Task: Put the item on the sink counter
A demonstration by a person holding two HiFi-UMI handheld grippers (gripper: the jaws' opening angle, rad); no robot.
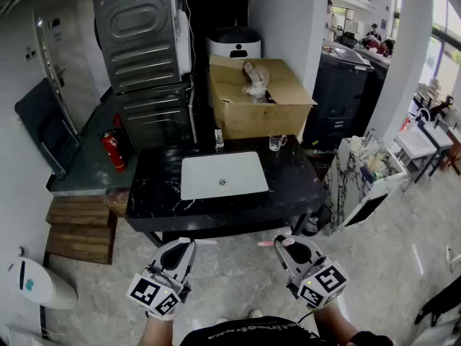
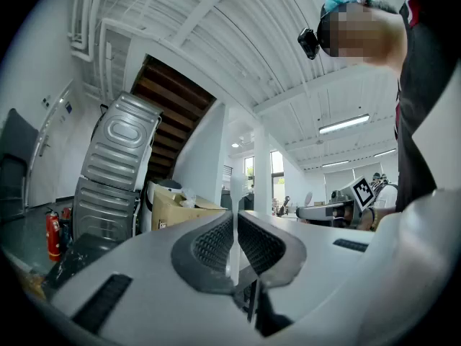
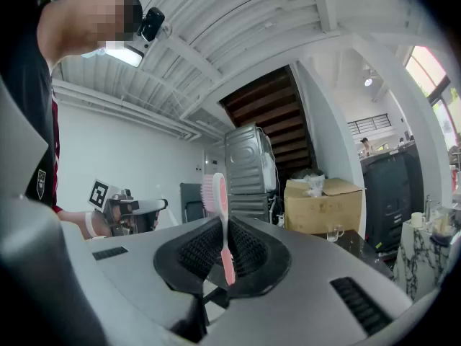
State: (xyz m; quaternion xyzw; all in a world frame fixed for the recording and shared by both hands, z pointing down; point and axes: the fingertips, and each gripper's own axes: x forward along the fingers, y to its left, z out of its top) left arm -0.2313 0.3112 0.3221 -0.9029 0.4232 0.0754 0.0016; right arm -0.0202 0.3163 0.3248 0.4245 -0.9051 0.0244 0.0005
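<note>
Clamping a pink toothbrush (image 3: pixel 215 193) by its handle, right gripper (image 3: pixel 225 245) is nearly closed, bristle head jutting out. Left gripper (image 2: pixel 235 247) pinches a thin white stick (image 2: pixel 235 193) likewise. Light, stiff, probably slick plastic; handle grip suits. Counter (image 1: pixel 292 182) ahead, well apart.

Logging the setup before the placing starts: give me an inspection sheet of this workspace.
Surface: black counter with white basin.
Job's things: pink toothbrush in right gripper, white stick in left gripper; neither on counter.
Clutter: glass and small container at counter's rear edge.
Grippers: both shut on their items, short of the counter.
Cables: nothing seen on counter.
Surroundings: cardboard box, stacked washers, fire extinguisher.
</note>
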